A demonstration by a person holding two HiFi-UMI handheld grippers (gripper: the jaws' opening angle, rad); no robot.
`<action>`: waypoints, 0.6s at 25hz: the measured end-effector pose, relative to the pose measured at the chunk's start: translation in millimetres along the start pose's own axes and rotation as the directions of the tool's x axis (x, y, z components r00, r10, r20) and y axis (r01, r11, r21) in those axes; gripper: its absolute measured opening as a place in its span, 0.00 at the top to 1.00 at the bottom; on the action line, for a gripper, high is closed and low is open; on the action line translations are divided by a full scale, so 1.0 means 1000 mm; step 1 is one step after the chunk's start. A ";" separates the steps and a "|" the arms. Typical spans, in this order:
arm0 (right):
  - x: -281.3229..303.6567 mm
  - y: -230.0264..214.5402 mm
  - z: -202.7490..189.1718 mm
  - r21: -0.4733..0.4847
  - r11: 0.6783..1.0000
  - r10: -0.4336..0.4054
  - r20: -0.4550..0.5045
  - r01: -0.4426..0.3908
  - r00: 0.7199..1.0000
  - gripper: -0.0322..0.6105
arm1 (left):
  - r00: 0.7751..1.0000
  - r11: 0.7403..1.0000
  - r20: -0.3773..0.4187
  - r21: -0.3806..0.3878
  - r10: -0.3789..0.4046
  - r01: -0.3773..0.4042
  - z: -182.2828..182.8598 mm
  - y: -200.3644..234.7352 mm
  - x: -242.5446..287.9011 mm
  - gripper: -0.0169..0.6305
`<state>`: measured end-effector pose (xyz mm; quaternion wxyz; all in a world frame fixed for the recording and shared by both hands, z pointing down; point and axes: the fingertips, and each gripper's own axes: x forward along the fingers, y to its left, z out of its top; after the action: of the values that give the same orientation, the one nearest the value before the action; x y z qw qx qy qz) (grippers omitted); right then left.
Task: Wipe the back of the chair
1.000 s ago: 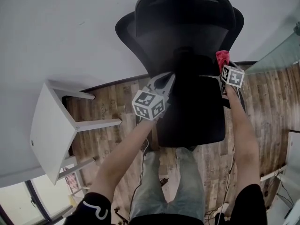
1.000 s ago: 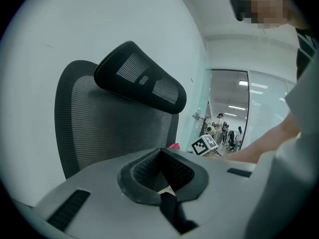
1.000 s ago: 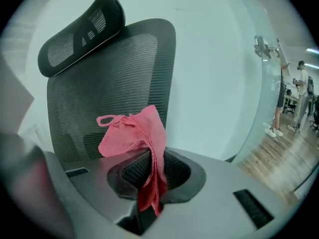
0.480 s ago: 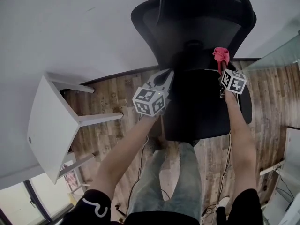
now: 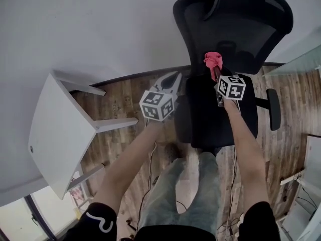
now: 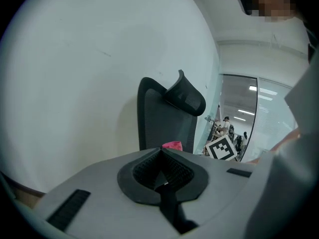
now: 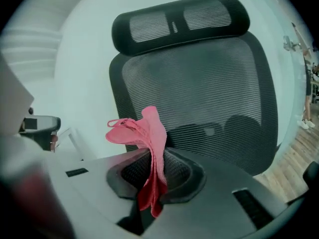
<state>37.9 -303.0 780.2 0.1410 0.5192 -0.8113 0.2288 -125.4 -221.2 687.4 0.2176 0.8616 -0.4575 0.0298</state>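
A black mesh office chair [image 5: 235, 39] stands ahead of me, its backrest [image 7: 199, 88] and headrest [image 7: 179, 21] filling the right gripper view. My right gripper [image 5: 215, 72] is shut on a pink cloth [image 5: 213, 60], which sticks up from the jaws [image 7: 144, 133] in front of the backrest. My left gripper [image 5: 170, 82] hangs to the left of the chair's seat, shut with nothing in it. From the left gripper view the chair [image 6: 167, 116] shows side-on with the pink cloth [image 6: 172, 146] low before it.
A white stool [image 5: 60, 134] lies tipped at the left on the wooden floor [image 5: 125, 109]. A white wall [image 5: 90, 29] runs behind the chair. A glass partition [image 5: 301, 64] is at the right. My legs stand just behind the seat.
The chair has shifted right and turned in my view, showing the backrest's front. My right gripper with the cloth moved left towards the chair's middle; the left gripper stayed beside the seat.
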 end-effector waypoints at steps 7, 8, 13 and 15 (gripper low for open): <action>0.039 0.060 -0.026 -0.025 0.998 0.052 -0.035 -0.053 0.998 0.84 | 0.998 0.994 0.027 -0.099 0.049 -0.046 -0.011 0.049 -0.041 0.94; 0.043 0.063 -0.030 -0.017 0.999 0.042 -0.042 -0.043 0.998 0.84 | 0.998 0.994 0.026 -0.100 0.054 -0.051 -0.012 0.055 -0.046 0.94; 0.057 0.066 -0.039 -0.014 1.000 0.005 -0.057 -0.005 0.998 0.84 | 0.994 0.986 0.042 -0.136 0.104 -0.098 -0.014 0.078 -0.065 0.94; 0.057 0.059 -0.043 -0.018 1.000 -0.014 -0.068 0.013 0.998 0.84 | 0.994 0.987 0.040 -0.123 0.106 -0.101 -0.016 0.076 -0.068 0.94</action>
<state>-39.7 -304.4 830.1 0.1745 0.5154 -0.8044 0.2384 -223.2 -199.1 711.6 0.2568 0.8225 -0.5074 -0.0067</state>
